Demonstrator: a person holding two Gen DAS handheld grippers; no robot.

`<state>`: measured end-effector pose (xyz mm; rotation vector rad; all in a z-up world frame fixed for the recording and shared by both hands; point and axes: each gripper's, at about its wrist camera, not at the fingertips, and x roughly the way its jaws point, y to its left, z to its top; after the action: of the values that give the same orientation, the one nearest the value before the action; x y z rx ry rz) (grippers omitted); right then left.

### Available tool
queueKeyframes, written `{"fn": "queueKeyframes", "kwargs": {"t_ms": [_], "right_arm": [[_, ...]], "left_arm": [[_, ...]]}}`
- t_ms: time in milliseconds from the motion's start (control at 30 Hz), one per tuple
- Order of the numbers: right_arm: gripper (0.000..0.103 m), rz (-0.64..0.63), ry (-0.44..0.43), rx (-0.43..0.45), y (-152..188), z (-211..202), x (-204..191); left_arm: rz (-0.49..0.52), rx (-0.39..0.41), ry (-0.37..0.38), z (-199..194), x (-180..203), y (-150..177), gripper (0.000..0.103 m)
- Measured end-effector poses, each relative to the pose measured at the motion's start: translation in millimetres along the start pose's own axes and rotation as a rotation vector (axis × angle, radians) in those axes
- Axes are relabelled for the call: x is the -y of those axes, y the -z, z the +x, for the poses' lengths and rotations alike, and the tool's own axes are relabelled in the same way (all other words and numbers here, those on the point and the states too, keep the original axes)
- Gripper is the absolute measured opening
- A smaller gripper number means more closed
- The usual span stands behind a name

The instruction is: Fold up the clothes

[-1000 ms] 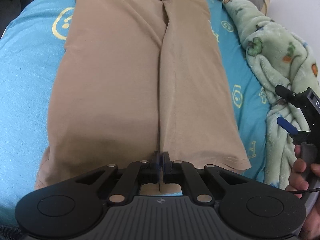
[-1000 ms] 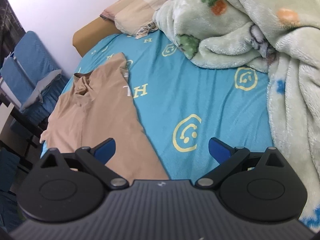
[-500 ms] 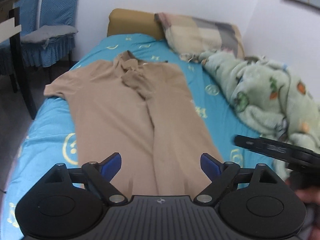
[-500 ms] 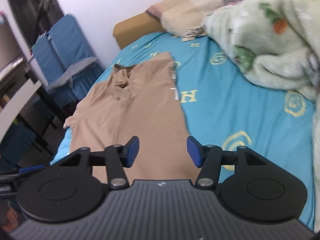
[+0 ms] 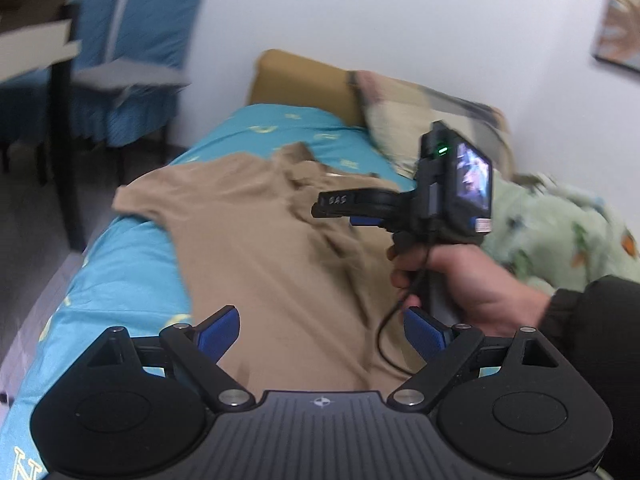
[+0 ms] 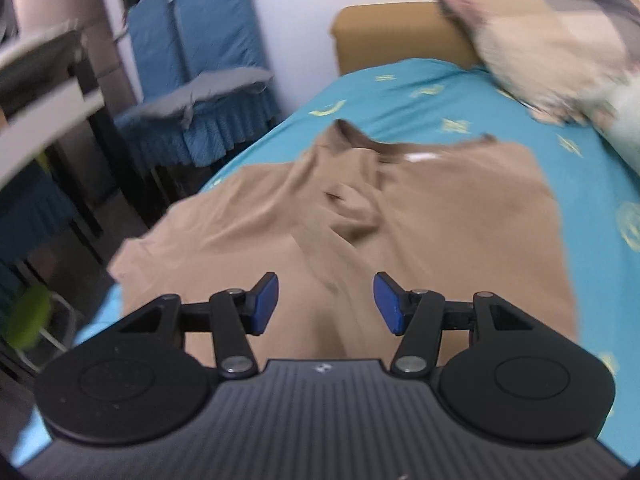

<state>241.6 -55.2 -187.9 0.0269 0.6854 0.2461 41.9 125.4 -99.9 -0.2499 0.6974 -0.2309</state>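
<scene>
A tan short-sleeved shirt (image 5: 256,240) lies lengthwise on the blue bed, its right side folded inward and its left sleeve spread toward the bed's edge; it also shows in the right wrist view (image 6: 440,232). My left gripper (image 5: 320,332) is open and empty above the shirt's lower part. My right gripper (image 6: 325,302) is open and empty above the shirt's middle, pointing at the bunched collar (image 6: 352,208). In the left wrist view the right gripper (image 5: 352,210) hovers over the shirt, held by a hand.
The blue bedsheet (image 5: 128,264) has yellow prints. A green fleece blanket (image 5: 560,232) is heaped on the right. A patterned pillow (image 6: 552,36) and a tan headboard (image 6: 400,36) are at the far end. Blue chairs (image 6: 200,80) and a dark table leg (image 5: 64,152) stand left of the bed.
My left gripper let go of the shirt's hem, opened and rose. My right gripper swung left from the blanket side to above the shirt, its jaws narrower than a second ago.
</scene>
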Motion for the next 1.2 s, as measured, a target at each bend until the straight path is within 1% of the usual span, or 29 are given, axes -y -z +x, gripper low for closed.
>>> {"fn": "queueKeyframes", "kwargs": {"t_ms": [33,100,133,167,200,267,333,400,500,567,600,633,667,700,733,767,933,1100,1167,1200], "right_arm": [[0.055,-0.048,0.024,-0.006,-2,16,-8],[0.054,-0.103,0.078,-0.009,-1,36,-17],[0.035,-0.129,0.106,-0.009,0,46,-20],[0.010,-0.149,0.120,0.004,1,48,-23],[0.008,-0.173,0.128,0.019,1,48,-26],[0.007,-0.195,0.085,0.055,2,39,-31],[0.007,-0.231,0.071,0.100,5,27,-38],[0.007,-0.242,0.068,0.113,7,22,-42],[0.009,-0.119,0.018,0.061,6,20,-29],[0.013,-0.022,-0.015,0.032,3,11,-20],[0.019,0.008,-0.025,0.020,1,4,-16],[0.044,0.025,-0.028,0.019,0,-6,-14],[0.072,0.040,-0.021,0.038,0,-21,-12],[0.081,0.054,-0.012,0.060,2,-36,-10],[0.085,0.065,-0.003,0.084,3,-54,-8],[0.085,0.074,0.006,0.109,3,-72,-5],[0.085,0.125,0.021,0.173,29,-157,1],[0.085,0.176,0.035,0.235,56,-242,7],[0.085,0.196,0.041,0.260,66,-275,9],[0.085,0.203,0.047,0.264,74,-285,10]], "left_arm": [[-0.019,-0.002,-0.009,6,-7,-2,0.091],[-0.048,-0.007,-0.021,17,-18,-5,0.091],[-0.062,-0.011,-0.026,22,-23,-6,0.091],[-0.076,-0.017,-0.030,27,-27,-6,0.091],[-0.087,-0.021,-0.032,30,-31,-6,0.091],[-0.104,-0.020,-0.037,35,-37,-6,0.091],[-0.103,-0.011,-0.047,38,-39,-6,0.091],[-0.096,-0.002,-0.055,39,-40,-6,0.091],[-0.069,0.011,-0.064,39,-37,-6,0.091],[-0.048,0.026,-0.071,38,-35,-7,0.091],[-0.036,0.036,-0.075,37,-34,-7,0.091],[-0.022,0.043,-0.078,35,-32,-8,0.091],[-0.009,0.051,-0.080,34,-31,-9,0.091],[0.005,0.060,-0.084,32,-29,-9,0.091],[0.017,0.068,-0.088,30,-28,-9,0.091],[0.026,0.071,-0.091,29,-26,-9,0.091],[0.046,0.084,-0.080,16,-17,-9,0.091],[0.087,0.120,-0.055,-12,2,-2,0.091],[0.090,0.118,-0.039,-23,8,3,0.091],[0.094,0.116,-0.033,-29,12,7,0.091]]}}
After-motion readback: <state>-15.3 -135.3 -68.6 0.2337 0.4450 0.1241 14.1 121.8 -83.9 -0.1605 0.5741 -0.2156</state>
